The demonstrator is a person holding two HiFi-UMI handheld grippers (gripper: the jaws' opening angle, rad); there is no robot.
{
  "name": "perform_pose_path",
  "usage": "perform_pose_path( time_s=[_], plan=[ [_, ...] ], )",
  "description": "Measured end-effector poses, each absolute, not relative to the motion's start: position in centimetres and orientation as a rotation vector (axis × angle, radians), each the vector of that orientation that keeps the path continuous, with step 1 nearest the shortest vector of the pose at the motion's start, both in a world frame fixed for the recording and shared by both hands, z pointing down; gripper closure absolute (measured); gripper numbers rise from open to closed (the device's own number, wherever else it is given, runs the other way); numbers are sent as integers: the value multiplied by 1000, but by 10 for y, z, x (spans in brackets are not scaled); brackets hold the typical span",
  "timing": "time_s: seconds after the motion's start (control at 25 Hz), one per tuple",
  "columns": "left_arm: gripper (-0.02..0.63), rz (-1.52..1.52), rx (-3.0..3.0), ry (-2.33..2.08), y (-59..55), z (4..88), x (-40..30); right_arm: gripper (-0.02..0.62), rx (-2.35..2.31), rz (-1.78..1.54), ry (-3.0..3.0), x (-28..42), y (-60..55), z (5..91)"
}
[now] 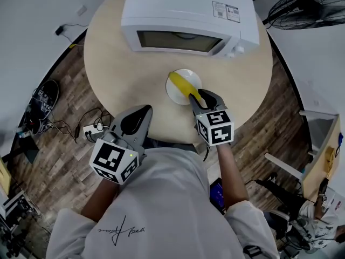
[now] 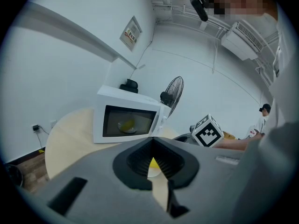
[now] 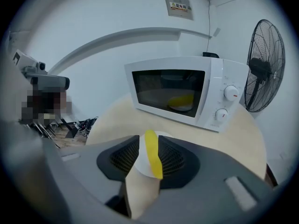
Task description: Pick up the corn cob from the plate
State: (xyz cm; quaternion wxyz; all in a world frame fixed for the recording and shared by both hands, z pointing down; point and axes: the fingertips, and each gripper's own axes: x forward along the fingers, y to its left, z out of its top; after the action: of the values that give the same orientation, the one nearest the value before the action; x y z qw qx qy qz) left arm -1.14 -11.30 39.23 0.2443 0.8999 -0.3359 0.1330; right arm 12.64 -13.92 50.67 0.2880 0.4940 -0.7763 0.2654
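Observation:
A yellow corn cob (image 1: 185,87) lies on a small white plate (image 1: 175,93) in front of the microwave on the round table (image 1: 118,63). My right gripper (image 1: 201,96) is open at the cob's near end. In the right gripper view the corn cob (image 3: 153,161) and plate (image 3: 141,166) lie in the gap of the right gripper (image 3: 148,146). The cob sits close to the right jaw, with plate showing on its left. My left gripper (image 1: 145,110) hangs over the table's near edge, shut and empty. Past the left gripper (image 2: 152,141) the corn cob (image 2: 153,163) shows far off.
A white microwave (image 1: 188,15) stands with its door closed just behind the plate; a yellowish shape shows in its window (image 3: 180,101). A black fan (image 1: 307,7) stands at the back right. Cables and a power strip (image 1: 91,128) lie on the wooden floor to the left.

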Motion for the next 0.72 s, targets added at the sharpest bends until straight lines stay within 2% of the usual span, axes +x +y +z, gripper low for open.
perform_pose_path(
  time_s=[0.72],
  plan=[
    [614,382,2410,-959,-120,404,-10,416,1162,763,-2033,121,-147,555]
  ],
)
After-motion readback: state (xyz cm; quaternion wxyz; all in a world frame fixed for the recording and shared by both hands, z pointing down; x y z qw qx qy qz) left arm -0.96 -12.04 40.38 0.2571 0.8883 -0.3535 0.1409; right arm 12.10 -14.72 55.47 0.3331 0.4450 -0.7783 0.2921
